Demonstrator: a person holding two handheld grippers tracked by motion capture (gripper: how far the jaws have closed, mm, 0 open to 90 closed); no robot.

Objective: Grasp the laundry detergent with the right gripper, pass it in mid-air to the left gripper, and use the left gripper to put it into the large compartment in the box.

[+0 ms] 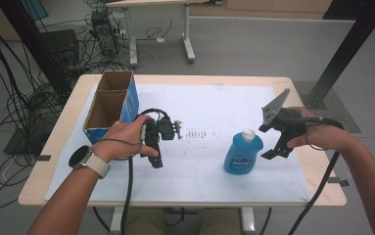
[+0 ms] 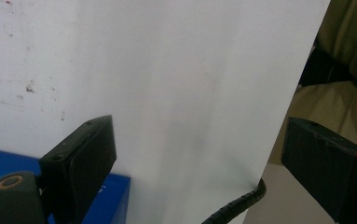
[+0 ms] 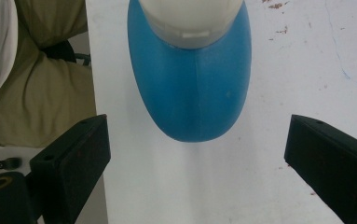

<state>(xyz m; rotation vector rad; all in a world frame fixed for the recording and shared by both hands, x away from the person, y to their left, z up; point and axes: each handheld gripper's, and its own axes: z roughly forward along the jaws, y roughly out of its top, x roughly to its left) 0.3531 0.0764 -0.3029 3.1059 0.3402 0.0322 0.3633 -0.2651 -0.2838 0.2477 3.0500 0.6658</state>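
Right gripper lining up on the blue bottle; nothing gripped.

Bottle is standing upright on the white sheet, just beside the right gripper, whose jaws are gaping wide and empty, likely readying a grasp. Right gripper view is showing the bottle ahead of the pads, untouched. Left gripper is resting wide open and empty near the blue cardboard box.

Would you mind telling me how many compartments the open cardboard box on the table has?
2. The cardboard box stands at the table's far left corner. One compartment is at the far end, and the other compartment is nearer the person, beside the left gripper.
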